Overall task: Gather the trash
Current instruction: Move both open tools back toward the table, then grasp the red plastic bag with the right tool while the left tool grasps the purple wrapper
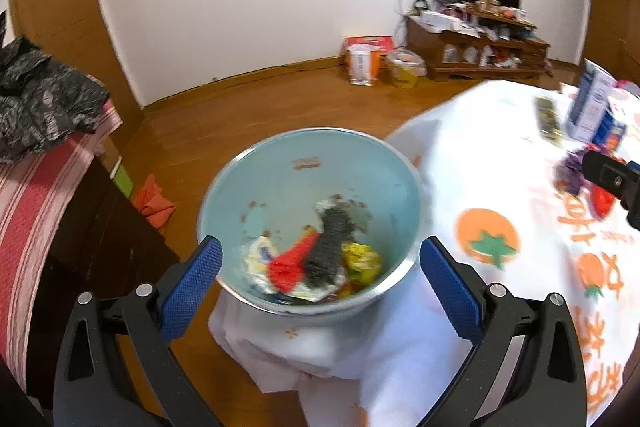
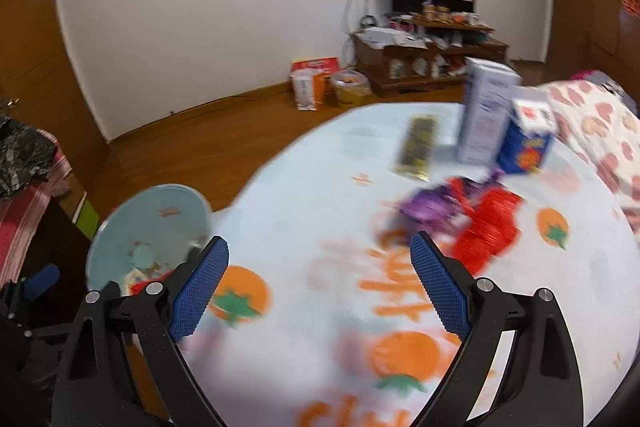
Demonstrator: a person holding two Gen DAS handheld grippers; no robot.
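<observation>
The left gripper (image 1: 320,267) hangs spread wide and empty over the pale blue bin (image 1: 236,183). Inside lie a red wrapper (image 1: 290,263), a grey lump (image 1: 330,247) with its long axis from 12 to 6 o'clock, and yellow scraps (image 1: 362,259).

The right gripper (image 2: 320,279) is likewise released, holding nothing, above the white tablecloth (image 2: 304,211) printed with orange fruit. At 1 o'clock lie a purple wrapper (image 2: 430,207) and a red one (image 2: 490,227); beyond stand two cartons (image 2: 486,111). Their lettering seems blurred past reading.
</observation>
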